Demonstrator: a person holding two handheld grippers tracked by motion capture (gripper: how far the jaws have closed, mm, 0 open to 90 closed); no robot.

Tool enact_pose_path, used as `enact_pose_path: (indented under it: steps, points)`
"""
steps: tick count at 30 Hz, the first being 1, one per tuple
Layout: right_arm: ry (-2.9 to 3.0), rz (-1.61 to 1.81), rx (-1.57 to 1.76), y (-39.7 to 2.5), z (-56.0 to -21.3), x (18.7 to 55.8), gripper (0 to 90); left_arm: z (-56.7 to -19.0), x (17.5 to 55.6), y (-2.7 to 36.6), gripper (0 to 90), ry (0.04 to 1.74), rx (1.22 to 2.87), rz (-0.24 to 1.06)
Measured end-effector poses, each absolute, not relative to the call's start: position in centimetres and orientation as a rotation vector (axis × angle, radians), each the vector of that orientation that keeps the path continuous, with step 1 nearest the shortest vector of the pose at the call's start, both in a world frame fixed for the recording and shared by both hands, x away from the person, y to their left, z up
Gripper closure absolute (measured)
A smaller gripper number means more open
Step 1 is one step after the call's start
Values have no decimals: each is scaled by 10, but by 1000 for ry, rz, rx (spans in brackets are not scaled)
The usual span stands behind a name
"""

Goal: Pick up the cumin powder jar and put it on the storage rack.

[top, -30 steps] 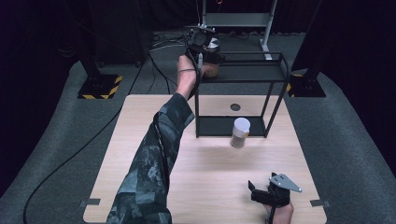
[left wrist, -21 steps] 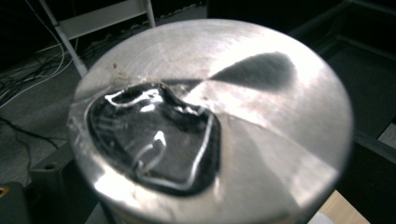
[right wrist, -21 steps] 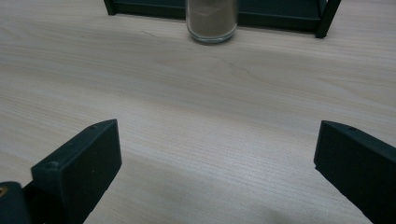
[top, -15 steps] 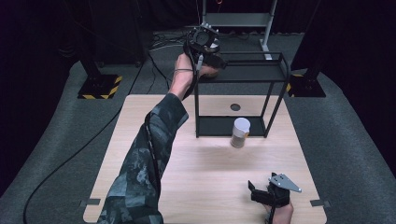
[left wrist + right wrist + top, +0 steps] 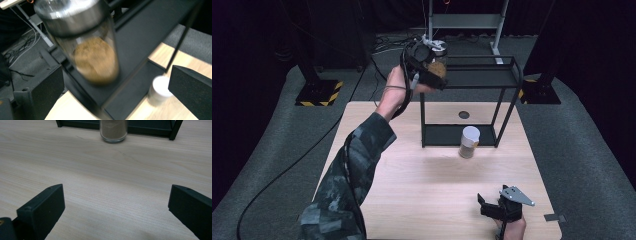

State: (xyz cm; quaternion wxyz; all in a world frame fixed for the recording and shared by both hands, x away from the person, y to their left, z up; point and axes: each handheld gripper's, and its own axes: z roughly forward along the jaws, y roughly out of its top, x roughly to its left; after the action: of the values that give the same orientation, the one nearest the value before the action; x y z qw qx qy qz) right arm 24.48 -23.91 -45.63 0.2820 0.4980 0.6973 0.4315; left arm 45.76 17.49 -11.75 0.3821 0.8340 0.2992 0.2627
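Glass jar on shelf top, between spread left jaws, untouched; right jaws wide apart, empty.

Wooden table — black shelf frame and white-lidded jar standing on it.

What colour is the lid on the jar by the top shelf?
Shiny silver metal. The jar with brown powder shows it best in the left gripper view.

Steel-lidded glass jar of brown powder, upright on the black shelf
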Motion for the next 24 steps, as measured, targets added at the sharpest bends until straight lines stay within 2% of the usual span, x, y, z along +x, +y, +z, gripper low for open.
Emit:
enact_pose_path:
  steps: [6, 12, 17, 24]
  points:
    - [1870, 1151, 1337, -239, -456, 245, 0, -137, 433, 188, 0, 715, 2168, 651]
    - [1869, 1144, 1341, -237, -455, 245, 0, -170, 411, 203, 0, 695, 2231, 572]
    - [1873, 1142, 1343, -237, -455, 246, 0, -217, 397, 219, 0, 725, 2272, 476]
    - [1875, 1137, 1346, -237, -454, 247, 0, -300, 365, 252, 0, 873, 2218, 350]
